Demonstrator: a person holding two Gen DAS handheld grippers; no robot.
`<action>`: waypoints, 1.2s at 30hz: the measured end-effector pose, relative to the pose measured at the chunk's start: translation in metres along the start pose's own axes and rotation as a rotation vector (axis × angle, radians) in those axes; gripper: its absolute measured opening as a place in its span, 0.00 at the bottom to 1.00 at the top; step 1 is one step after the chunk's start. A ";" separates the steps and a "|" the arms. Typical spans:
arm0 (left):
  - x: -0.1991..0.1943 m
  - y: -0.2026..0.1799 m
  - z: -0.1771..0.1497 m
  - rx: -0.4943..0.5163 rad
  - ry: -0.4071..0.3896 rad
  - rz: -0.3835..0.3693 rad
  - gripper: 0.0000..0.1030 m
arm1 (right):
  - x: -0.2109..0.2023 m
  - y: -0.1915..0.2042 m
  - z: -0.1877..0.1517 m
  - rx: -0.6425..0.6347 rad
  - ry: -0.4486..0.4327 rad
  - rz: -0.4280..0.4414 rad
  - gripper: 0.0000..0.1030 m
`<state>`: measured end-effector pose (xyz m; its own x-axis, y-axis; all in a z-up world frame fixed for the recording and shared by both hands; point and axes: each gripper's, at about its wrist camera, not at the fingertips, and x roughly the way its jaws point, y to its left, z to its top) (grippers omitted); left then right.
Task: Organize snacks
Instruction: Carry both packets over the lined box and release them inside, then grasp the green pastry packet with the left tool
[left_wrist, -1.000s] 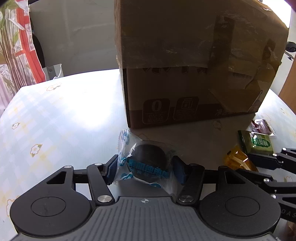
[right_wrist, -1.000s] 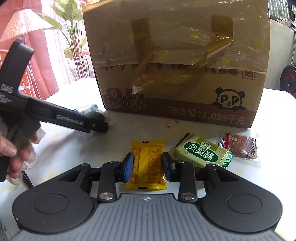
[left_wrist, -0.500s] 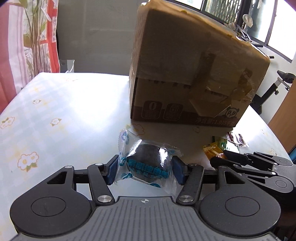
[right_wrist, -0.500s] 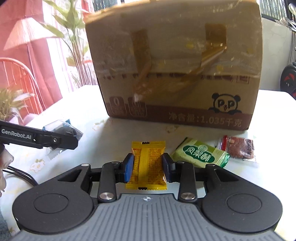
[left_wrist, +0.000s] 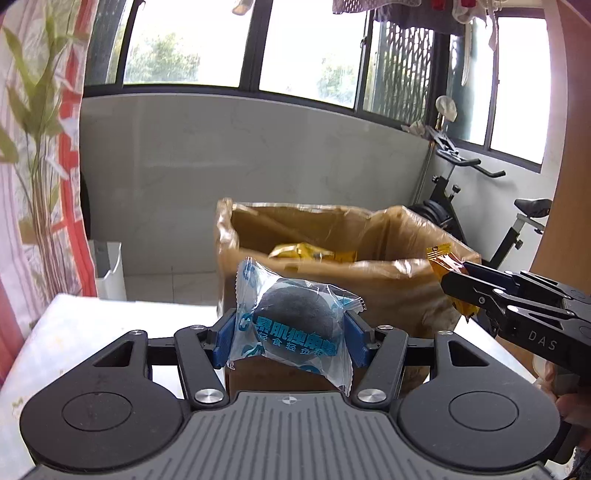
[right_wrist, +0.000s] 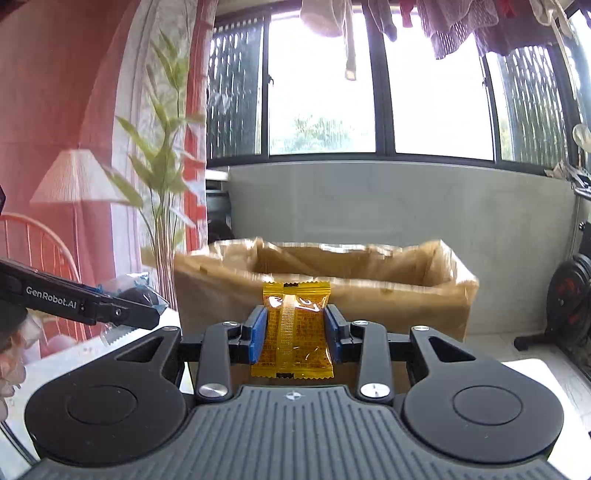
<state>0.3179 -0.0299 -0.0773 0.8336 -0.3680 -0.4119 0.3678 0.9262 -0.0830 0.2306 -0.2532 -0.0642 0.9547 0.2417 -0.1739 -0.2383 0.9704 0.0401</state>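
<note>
1. Above the tabletop (left_wrist: 74, 325), left tongs (left_wrist: 291, 332) stand half open, pads clamped on a blue-printed clear packet (left_wrist: 291, 325) holding a dark round snack, before the open cardboard box (left_wrist: 388, 291).
2. Right tongs (right_wrist: 294, 334), narrowly closed, pinch a yellow packet (right_wrist: 293, 332) near the box's front wall.
3. Legible: "GenRobot.AI", "DAS".

Left gripper (left_wrist: 290, 334): matt black plastic arms, bright metal pivot screws, blue pads (left_wrist: 225, 338), apparently rubbery. It clamps a glossy clear-and-blue film snack packet (left_wrist: 295, 325) over a dull dark round cake. Right gripper (right_wrist: 295, 330): same build, clamping a shiny crinkled yellow foil-film sachet (right_wrist: 293, 328). Cardboard box (left_wrist: 399, 291): matt brown board, rim faced with glossy, wrinkled clear tape. Table (left_wrist: 85, 325): smooth, faintly sheened covering.
</note>
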 end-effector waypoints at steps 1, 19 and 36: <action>0.004 -0.004 0.011 0.013 -0.020 0.005 0.61 | 0.007 -0.005 0.010 0.008 -0.008 -0.008 0.35; 0.113 -0.038 0.065 -0.005 0.020 0.031 0.73 | 0.071 -0.058 0.026 0.036 0.119 -0.163 0.50; 0.027 -0.073 -0.022 -0.055 0.020 -0.120 0.73 | -0.018 -0.070 -0.025 0.027 0.091 -0.026 0.50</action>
<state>0.3045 -0.1056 -0.1023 0.7764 -0.4748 -0.4144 0.4404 0.8791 -0.1821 0.2259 -0.3257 -0.0888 0.9398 0.2165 -0.2643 -0.2078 0.9763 0.0607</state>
